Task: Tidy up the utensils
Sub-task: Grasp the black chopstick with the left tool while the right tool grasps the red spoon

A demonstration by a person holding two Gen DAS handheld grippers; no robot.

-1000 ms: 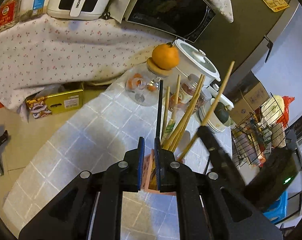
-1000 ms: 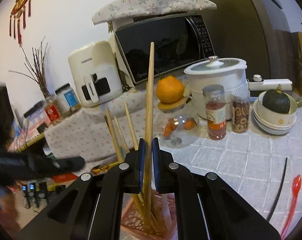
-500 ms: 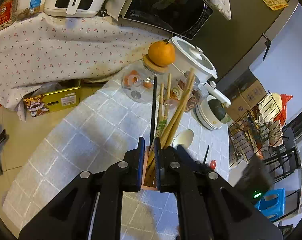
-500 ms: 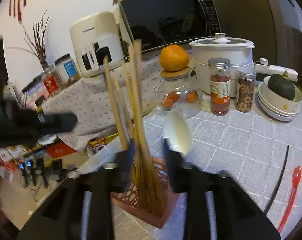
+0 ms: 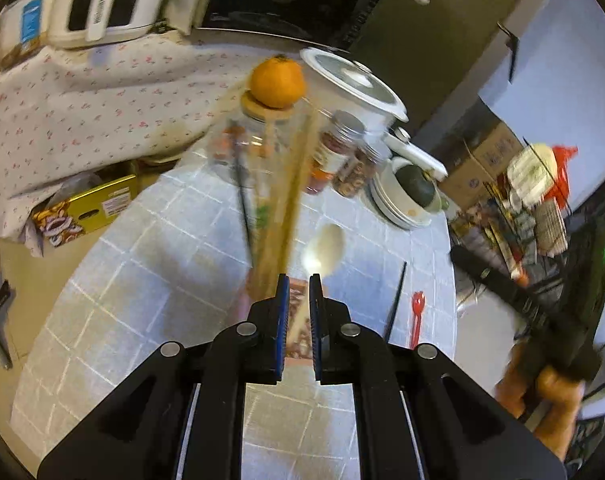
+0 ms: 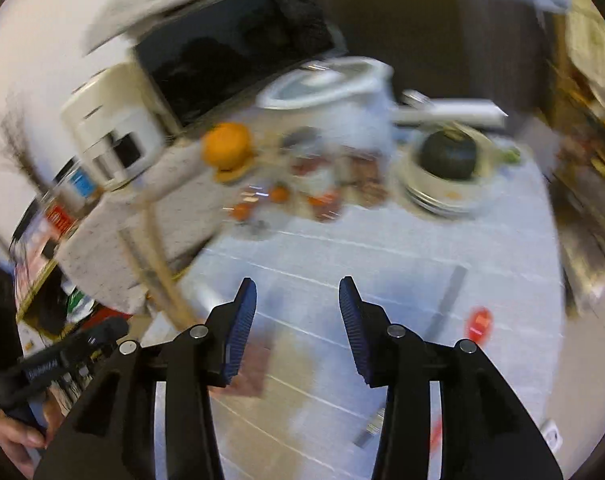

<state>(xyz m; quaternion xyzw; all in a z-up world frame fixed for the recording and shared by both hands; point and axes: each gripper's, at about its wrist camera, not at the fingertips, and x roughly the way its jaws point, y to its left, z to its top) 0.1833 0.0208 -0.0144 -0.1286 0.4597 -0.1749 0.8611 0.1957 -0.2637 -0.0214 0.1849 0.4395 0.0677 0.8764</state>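
- Left gripper [image 5: 299,292]: jaws nearly closed on the near wall of the pink utensil holder [image 5: 300,312], steadying it on the tiled tablecloth [image 5: 142,292].
- Wooden chopsticks [image 5: 286,200]: a bundle standing tilted in the holder, with one black chopstick [image 5: 242,208] alongside and a white spoon [image 5: 326,246] leaning out to the right; all motion-blurred.
- Loose black chopstick [image 5: 396,300] and red spoon [image 5: 417,312]: lying flat on the cloth, right of the holder and apart from it; judged the items yet to be stowed.
- Right gripper [image 6: 298,308]: jaws partly open and empty, above bare cloth; the view is heavily blurred.
- Risk: the thin black stick lies flush on the cloth, so a partly open jaw descending fast could skid it towards the table edge.
- Risk: the holder is top-heavy with tilted sticks; a weak grip could tip it.
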